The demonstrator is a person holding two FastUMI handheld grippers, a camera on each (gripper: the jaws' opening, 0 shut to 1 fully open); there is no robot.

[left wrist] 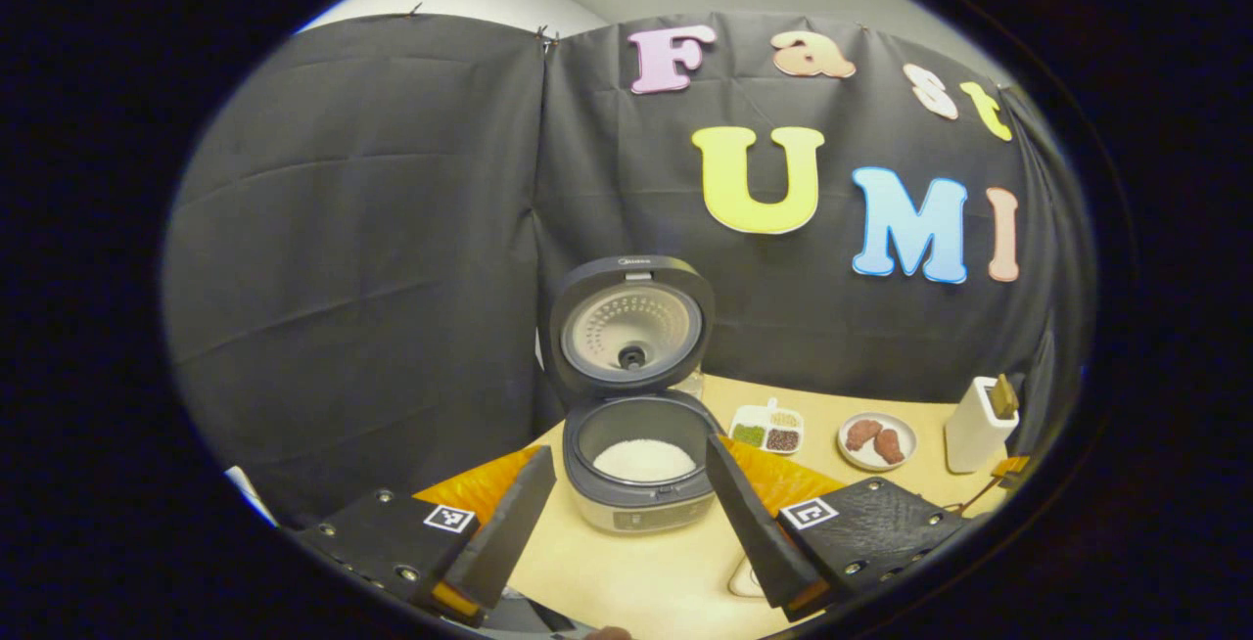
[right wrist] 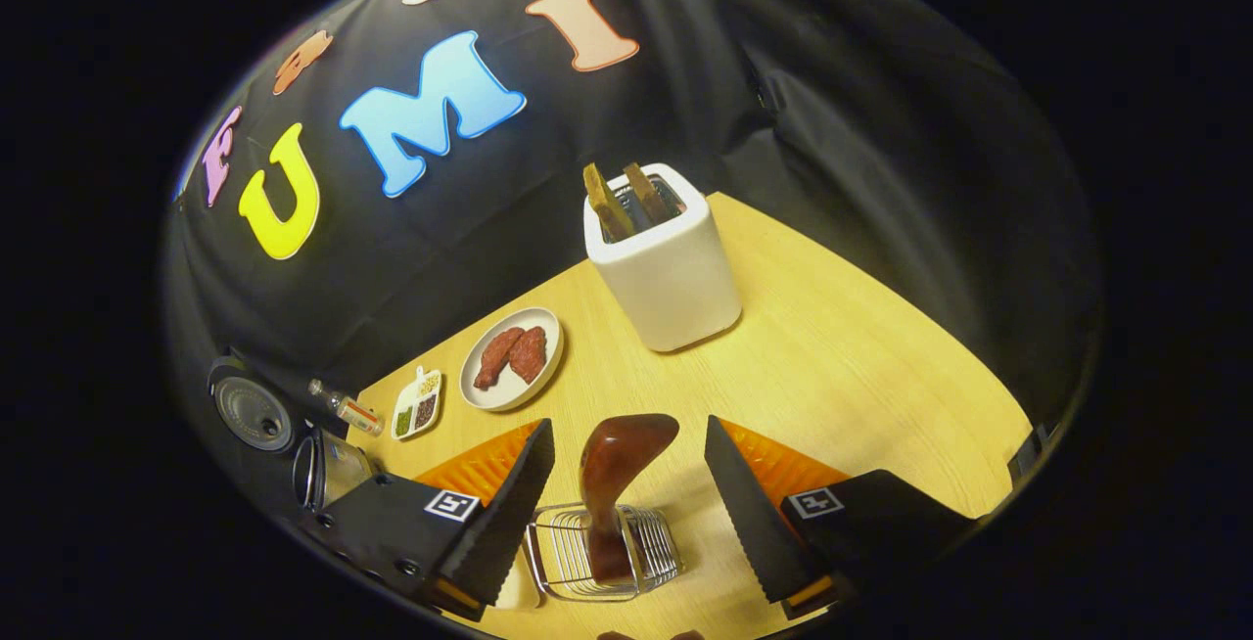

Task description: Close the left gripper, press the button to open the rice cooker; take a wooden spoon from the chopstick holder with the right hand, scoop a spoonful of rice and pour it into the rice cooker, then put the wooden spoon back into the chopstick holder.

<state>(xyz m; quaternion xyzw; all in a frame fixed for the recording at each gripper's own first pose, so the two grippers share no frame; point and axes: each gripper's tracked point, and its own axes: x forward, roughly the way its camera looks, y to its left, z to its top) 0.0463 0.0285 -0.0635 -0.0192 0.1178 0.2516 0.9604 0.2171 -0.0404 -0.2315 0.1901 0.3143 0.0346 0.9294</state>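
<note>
The rice cooker [left wrist: 636, 493] stands with its lid [left wrist: 631, 327] swung up, and white rice [left wrist: 643, 459] lies in its pot. My left gripper [left wrist: 629, 454] is open in front of it, fingers either side of the pot and apart from it. In the right gripper view the dark wooden spoon [right wrist: 617, 464] stands upright in a wire chopstick holder [right wrist: 558, 552]. My right gripper [right wrist: 627, 428] is open around the spoon's top end, with neither finger touching it. The cooker [right wrist: 328, 474] also sits at the far left of that view.
On the wooden table [right wrist: 861, 376] are a plate with two reddish meat pieces [right wrist: 511, 356], a small divided dish of grains [right wrist: 416, 403], a little bottle [right wrist: 343, 410] and a white box [right wrist: 666, 268] holding two brown wooden pieces. The booth's black cloth wall closes off the back.
</note>
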